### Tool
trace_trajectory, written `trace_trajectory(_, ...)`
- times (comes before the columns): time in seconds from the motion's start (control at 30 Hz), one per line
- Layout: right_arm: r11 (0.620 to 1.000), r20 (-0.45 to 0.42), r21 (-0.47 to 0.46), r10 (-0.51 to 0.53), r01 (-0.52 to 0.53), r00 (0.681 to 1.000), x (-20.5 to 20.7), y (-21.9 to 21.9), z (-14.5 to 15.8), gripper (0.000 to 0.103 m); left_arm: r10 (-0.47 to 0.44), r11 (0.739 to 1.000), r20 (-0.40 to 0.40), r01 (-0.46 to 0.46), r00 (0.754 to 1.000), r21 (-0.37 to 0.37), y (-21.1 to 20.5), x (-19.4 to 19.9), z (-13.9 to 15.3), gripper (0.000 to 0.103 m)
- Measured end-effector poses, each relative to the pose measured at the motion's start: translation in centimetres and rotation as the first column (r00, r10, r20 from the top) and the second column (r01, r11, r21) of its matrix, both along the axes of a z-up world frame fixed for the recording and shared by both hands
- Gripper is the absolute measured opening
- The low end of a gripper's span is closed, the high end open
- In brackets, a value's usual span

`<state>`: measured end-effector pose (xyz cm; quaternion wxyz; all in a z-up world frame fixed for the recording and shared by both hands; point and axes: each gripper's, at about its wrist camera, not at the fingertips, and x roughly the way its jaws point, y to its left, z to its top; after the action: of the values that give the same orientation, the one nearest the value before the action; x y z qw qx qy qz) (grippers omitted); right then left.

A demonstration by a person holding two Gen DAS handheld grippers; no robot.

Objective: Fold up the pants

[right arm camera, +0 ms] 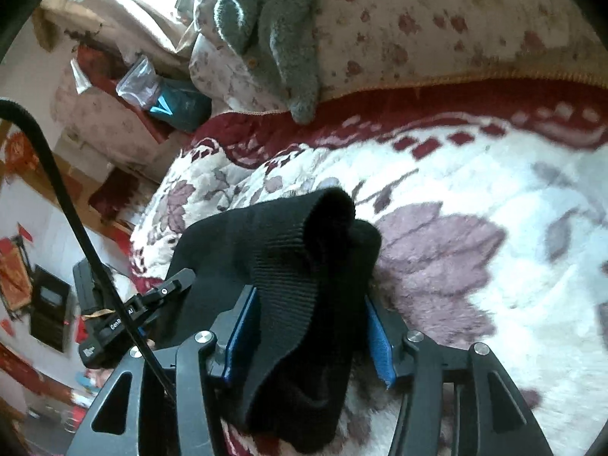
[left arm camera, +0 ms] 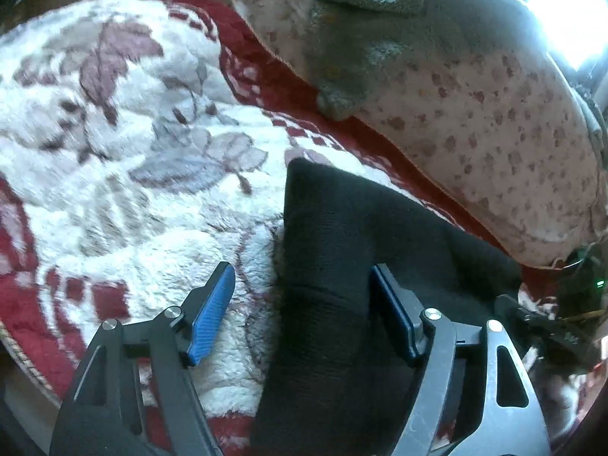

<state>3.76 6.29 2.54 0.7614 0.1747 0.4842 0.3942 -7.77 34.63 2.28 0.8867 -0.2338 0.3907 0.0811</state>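
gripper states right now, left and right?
Left gripper: jaws open; black pants lie between them, left pad clear of the cloth.
Right gripper: pants cuff between the jaws; grip or release cannot be told.

I count one pair of black pants (left arm camera: 334,273), bunched on the one fleece blanket (left arm camera: 125,121) with its red border. Two grippers are mine: the left gripper (left arm camera: 304,304) and the right gripper (right arm camera: 307,326), each with two blue pads. At the blanket's far edge lies one spotted pillow (left arm camera: 494,121), and on it one grey towel (left arm camera: 380,30). One black cable (right arm camera: 57,174) crosses the right view.
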Motion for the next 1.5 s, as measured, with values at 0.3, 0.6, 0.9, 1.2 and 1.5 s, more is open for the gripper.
trace_trajectory(0.3,0.999,0.186,-0.042,-0.016,0.024,0.982,-3.1,-1.3,5.4,0.051,0.082,0.981,0.041,-0.088,0.996,0.175,-2.9,-2.5,4.1,0.074)
trace_trajectory(0.6,0.995,0.321,-0.097,0.049,-0.018,0.946,-6.9,0.3,7.8,0.051,0.104,0.958,0.078,-0.121,0.992,0.261,-6.8,-4.8,6.6,0.074)
trace_trajectory(0.9,0.992,0.375,-0.112,0.092,-0.053,0.923,-9.4,1.3,8.6,0.052,0.122,0.93,0.133,-0.16,0.984,0.331,-10.2,-6.3,8.1,0.074)
trace_trajectory(1.2,0.994,0.386,-0.102,0.073,-0.036,0.919,-10.1,0.0,9.0,0.052,0.107,0.917,0.121,-0.145,0.987,0.372,-12.2,-7.0,8.7,0.074)
trace_trajectory(1.5,0.994,0.387,-0.097,0.092,-0.058,0.918,-10.7,0.0,9.1,0.052,0.115,0.922,0.074,-0.134,0.991,0.364,-13.0,-7.3,8.5,0.074)
